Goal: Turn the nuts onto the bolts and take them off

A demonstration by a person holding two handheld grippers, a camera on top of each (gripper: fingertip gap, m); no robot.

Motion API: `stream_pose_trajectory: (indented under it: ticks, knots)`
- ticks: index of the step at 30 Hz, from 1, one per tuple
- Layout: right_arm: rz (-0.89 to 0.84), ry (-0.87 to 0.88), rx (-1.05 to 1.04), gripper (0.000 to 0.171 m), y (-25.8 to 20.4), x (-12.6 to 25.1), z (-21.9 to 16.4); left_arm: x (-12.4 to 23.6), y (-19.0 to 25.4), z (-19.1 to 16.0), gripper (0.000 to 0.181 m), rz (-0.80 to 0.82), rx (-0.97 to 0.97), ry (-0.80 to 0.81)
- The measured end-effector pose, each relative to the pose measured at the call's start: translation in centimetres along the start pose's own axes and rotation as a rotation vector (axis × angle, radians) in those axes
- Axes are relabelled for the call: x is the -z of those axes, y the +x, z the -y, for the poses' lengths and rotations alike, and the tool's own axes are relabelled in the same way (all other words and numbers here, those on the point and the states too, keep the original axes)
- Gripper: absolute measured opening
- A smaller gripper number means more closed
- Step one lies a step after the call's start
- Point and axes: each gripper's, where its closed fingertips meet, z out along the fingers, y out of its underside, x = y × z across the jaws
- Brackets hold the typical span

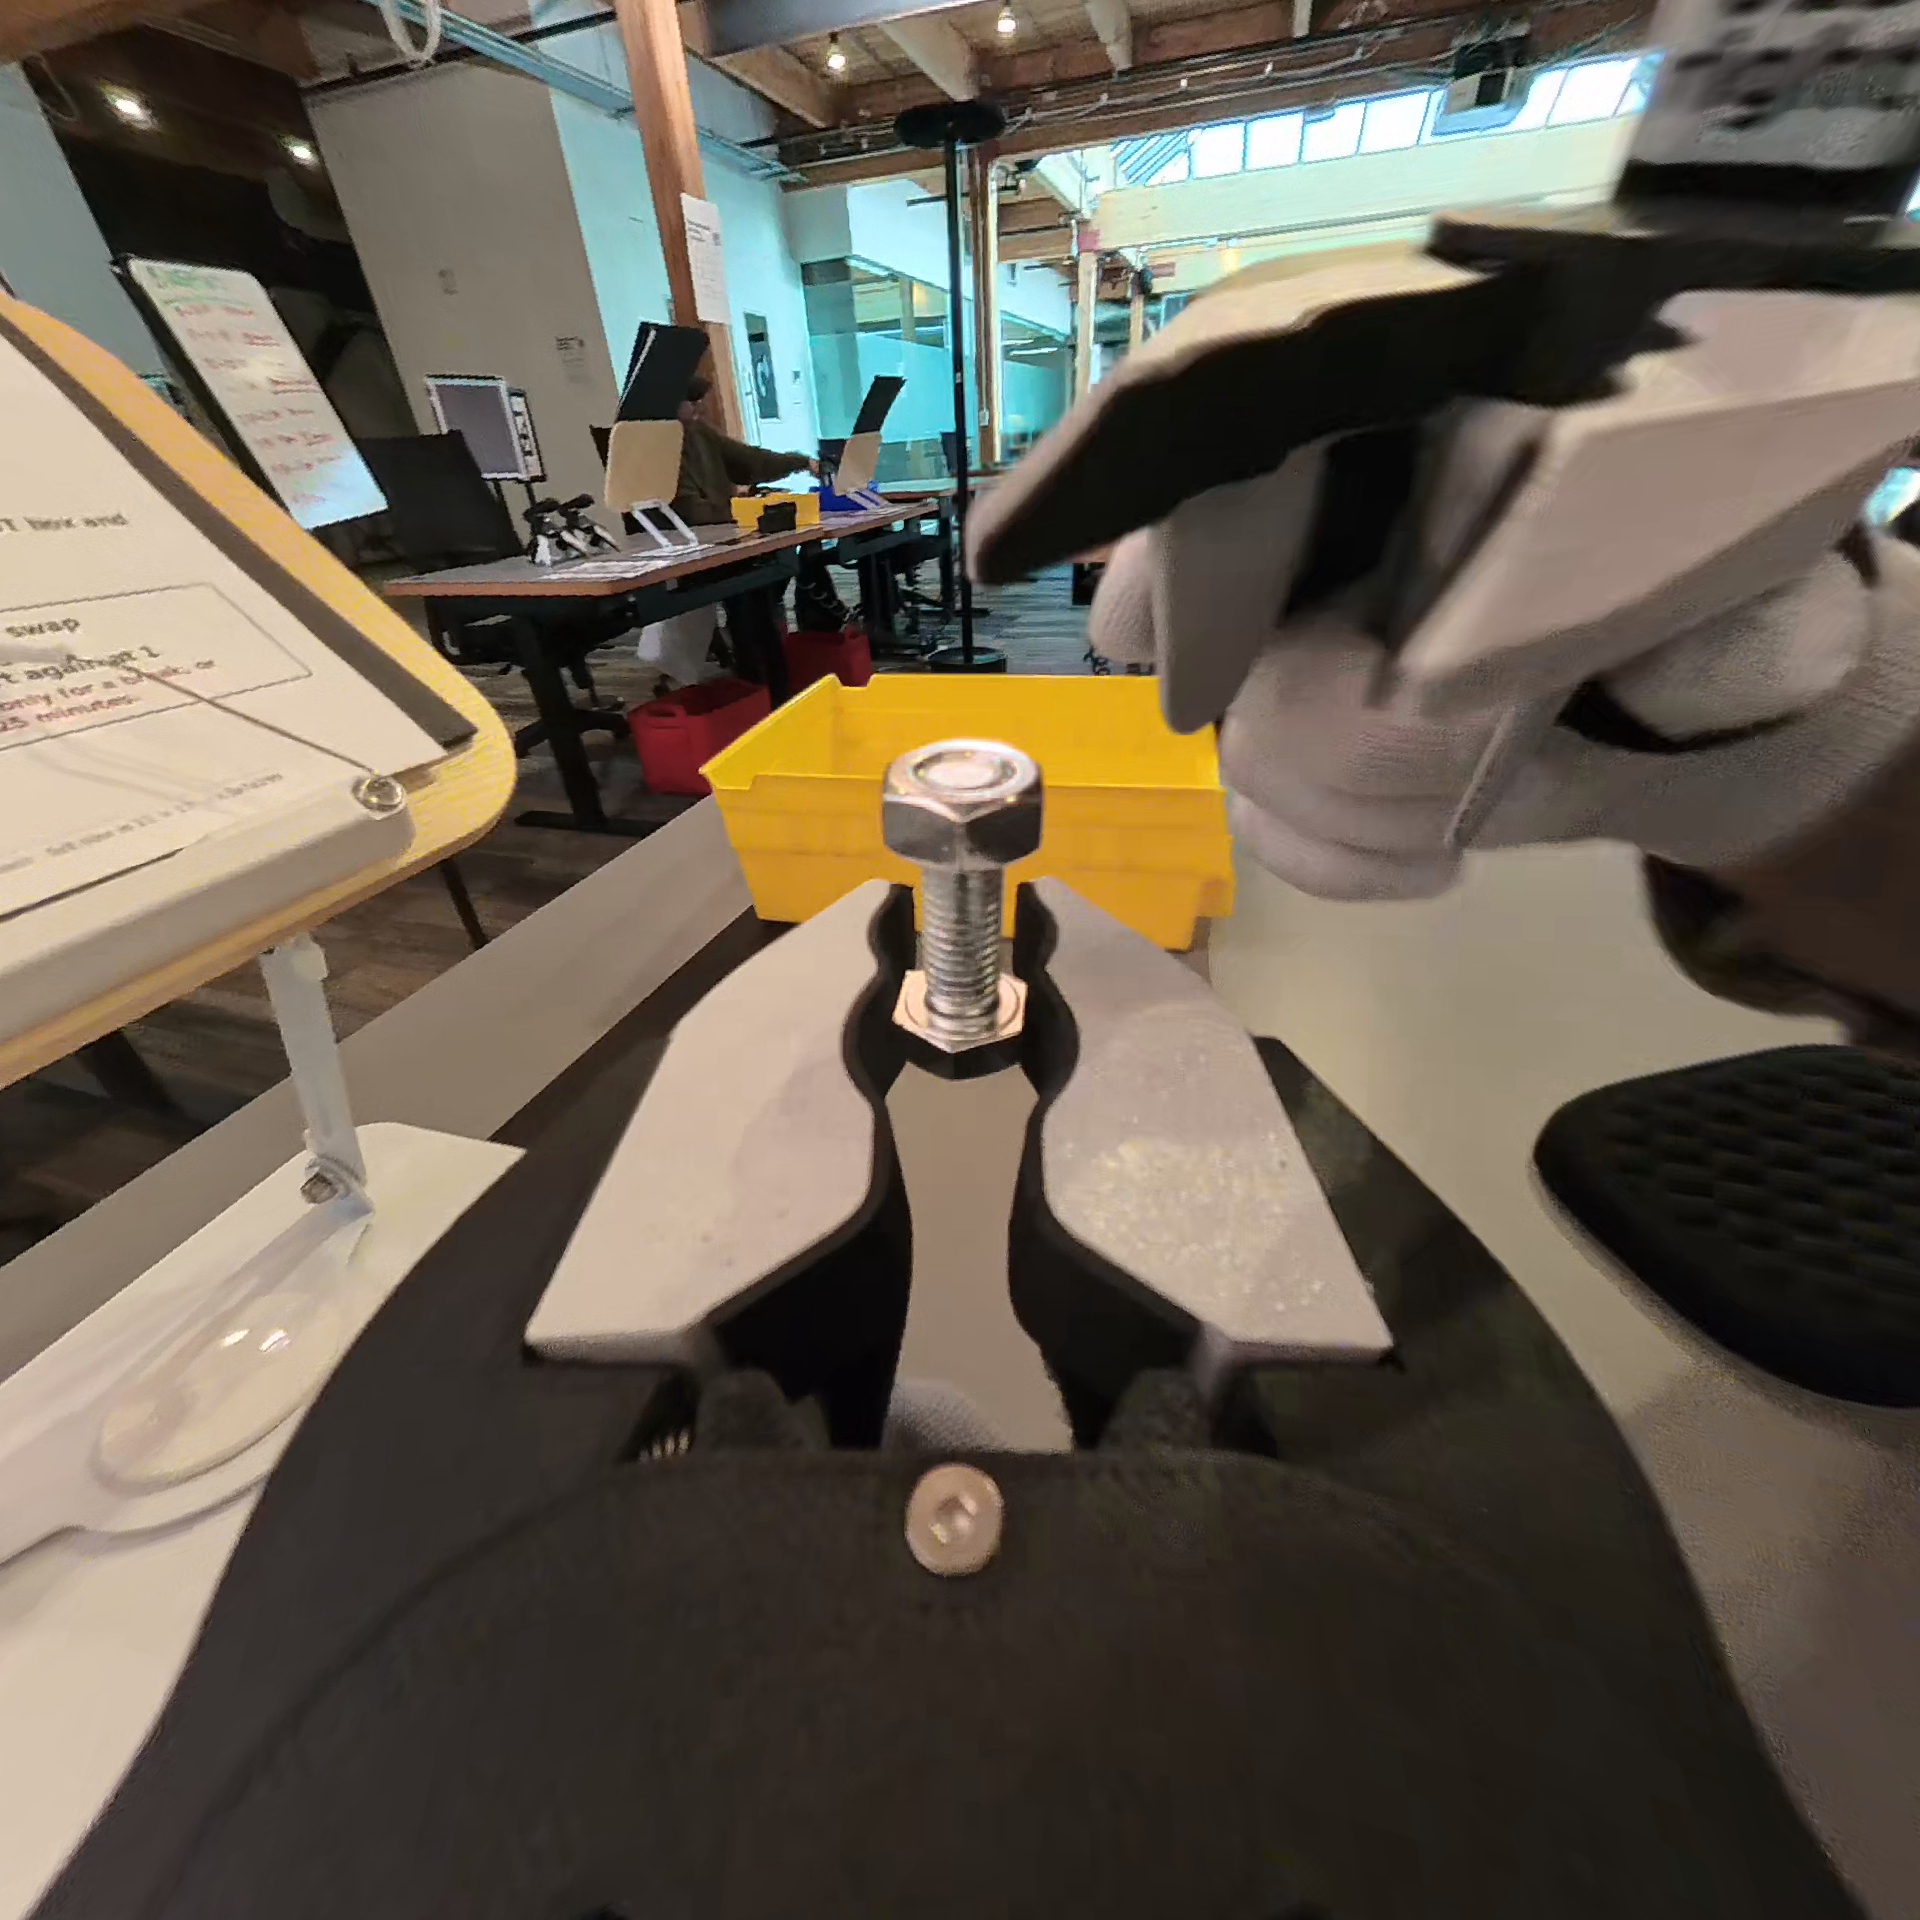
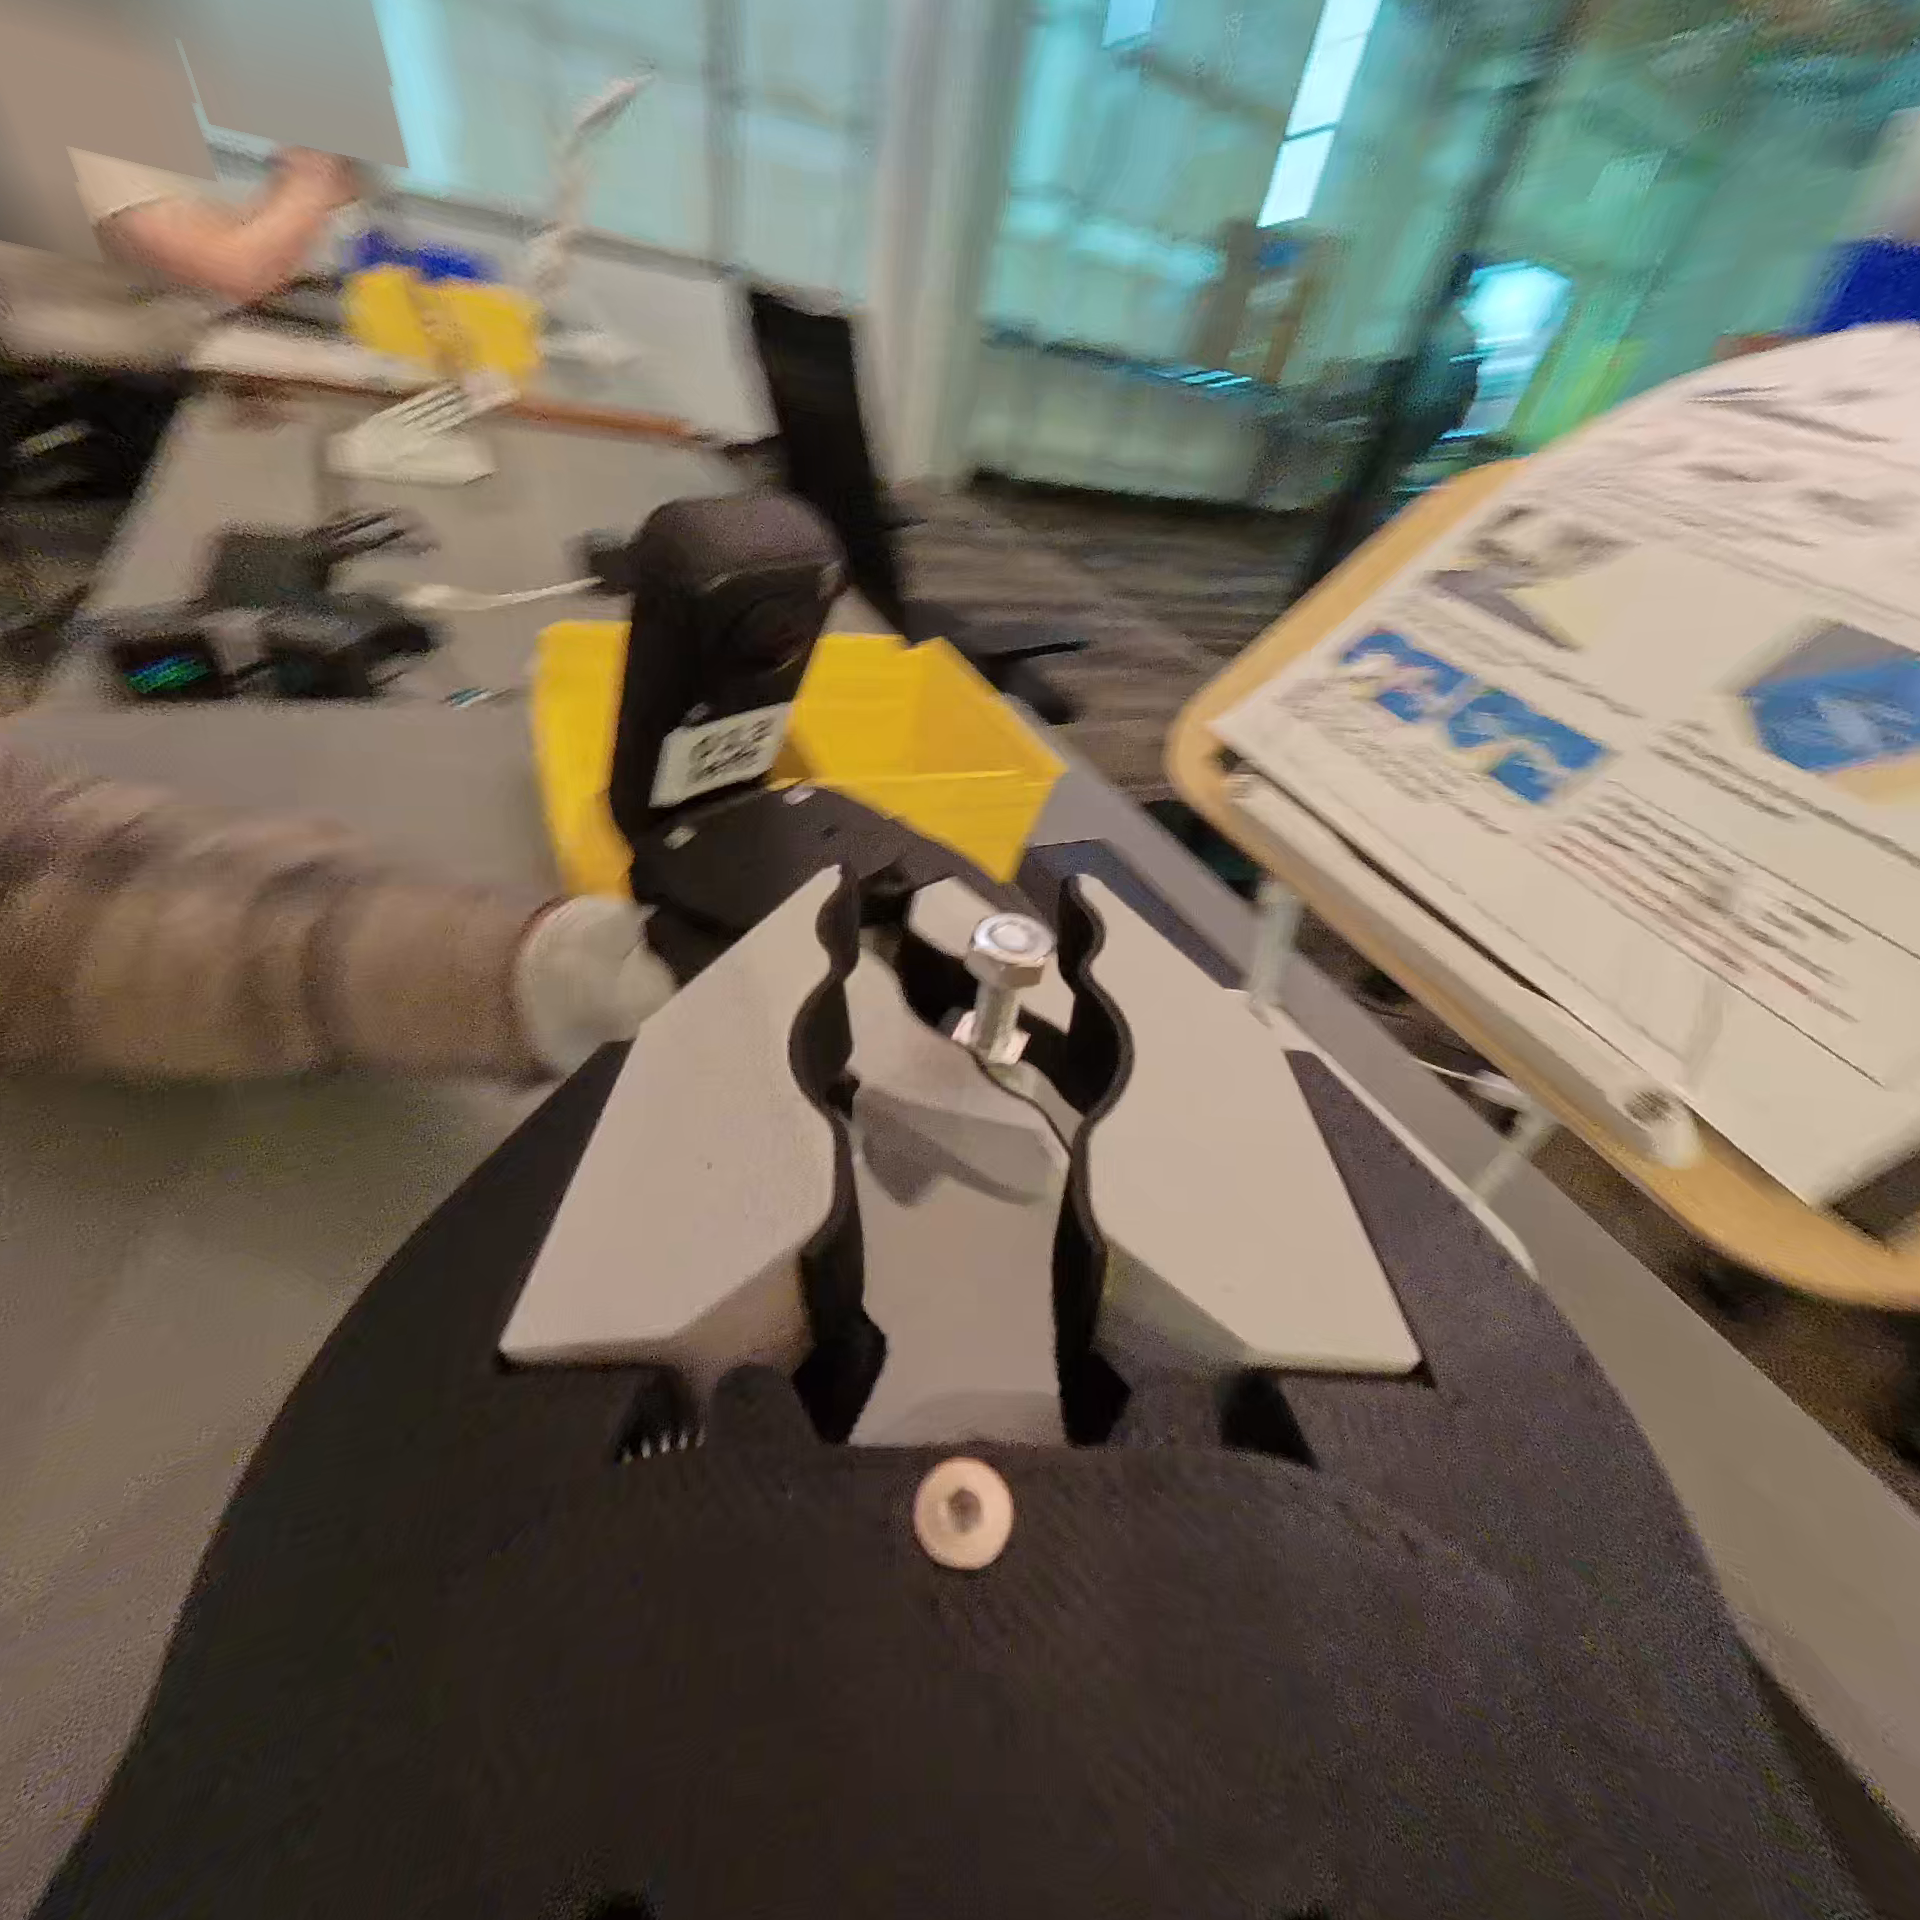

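Silver bolt (image 1: 961,914) stands up, head pinched between left gripper (image 1: 961,1023) jaws, so nut (image 1: 961,805) on top stays reachable. Right gripper (image 2: 961,997) jaws spread, empty, nut just ahead between tips, ready to turn.

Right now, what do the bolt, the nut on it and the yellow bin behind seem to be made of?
The bolt looks like bright plated steel: silvery, with shiny threads. The nut at its top end seems the same metal, with mirror-like glints on its flat sides. The yellow bin looks like moulded plastic: even colour, smooth, slightly glossy thin walls. The left tongs grip the bolt; the right tongs are open.
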Motion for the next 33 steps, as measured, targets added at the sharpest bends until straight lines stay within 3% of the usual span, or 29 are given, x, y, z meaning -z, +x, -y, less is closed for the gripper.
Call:
stream_pose_trajectory:
  ticks: [6, 10, 15, 20, 27, 33]
  knots:
    - [0.555, 0.09, -0.035, 0.046, -0.3, 2.0, 0.9, 0.2, 1.2, 1.0, 0.019, -0.075, 0.024, 0.023]
    - [0.832, 0.103, -0.067, 0.038, -0.4, 2.3, 0.2, 0.3, 1.8, 1.2, 0.019, -0.11, 0.032, 0.023]
    - [1.065, 0.108, -0.083, 0.039, -0.9, 1.1, -0.3, 0.4, 2.8, 1.3, 0.019, -0.172, 0.03, 0.006]
    - [1.286, 0.097, -0.075, 0.027, -1.8, 1.4, -0.8, 0.4, 3.5, 1.2, 0.019, -0.219, 0.038, 0.0]
    - [1.409, 0.112, -0.06, 0.017, -2.1, 1.6, -1.2, 0.3, 4.1, 0.9, 0.019, -0.257, 0.044, -0.008]
    - [1.327, 0.13, -0.082, 0.017, -1.8, 1.2, -1.4, 0.2, 3.4, 0.7, 0.019, -0.218, 0.043, -0.009]
